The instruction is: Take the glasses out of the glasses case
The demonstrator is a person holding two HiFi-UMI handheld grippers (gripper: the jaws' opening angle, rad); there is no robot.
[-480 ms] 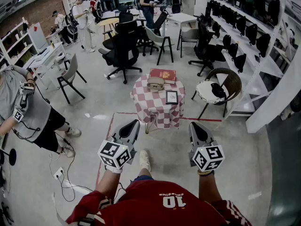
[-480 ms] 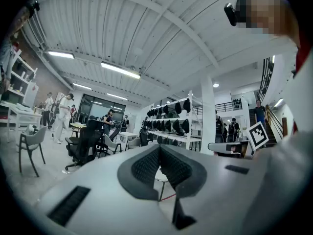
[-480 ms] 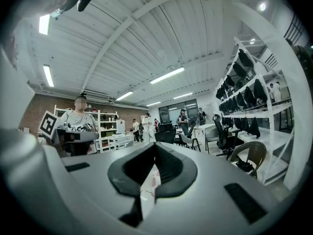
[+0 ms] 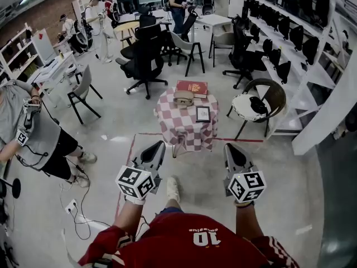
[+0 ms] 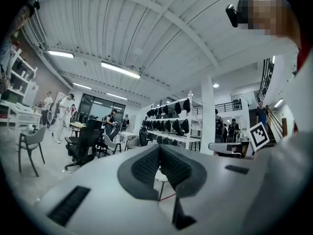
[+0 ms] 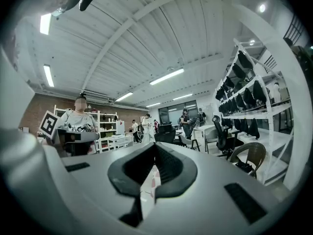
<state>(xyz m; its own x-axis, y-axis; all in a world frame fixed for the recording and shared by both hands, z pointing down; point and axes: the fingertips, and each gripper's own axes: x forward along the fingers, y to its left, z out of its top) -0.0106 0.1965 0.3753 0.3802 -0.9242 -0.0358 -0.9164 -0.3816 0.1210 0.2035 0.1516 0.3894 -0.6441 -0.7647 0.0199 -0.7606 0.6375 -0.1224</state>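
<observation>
At the far left of the head view a person in a grey shirt and black shorts [image 4: 39, 135] stands on the pale concrete floor [image 4: 111, 110]. Nearer the middle, the left gripper [image 4: 158, 148] is held level above the floor, well short of the table. Its own view shows its dark ribbed jaws pressed together at the tips with nothing between them.

Ahead of both grippers stands a small table draped in a red-and-white checked cloth [image 4: 187, 133]. On its tabletop the tan oval glasses case [image 4: 184, 98] lies at the far side, touching or just beside a red hardcover book [image 4: 193, 87] behind it. Whether the case is open is too small to tell. A small black-framed picture [image 4: 203, 114] lies flat on the tabletop, nearer the person and to the right of the case.

The right gripper [image 4: 234, 149] is also level, beside the left one and apart from it. Its jaws meet at the tips and hold nothing. Further right, a brown wicker chair with a white cushion [image 4: 262, 102] stands near the table.
</observation>
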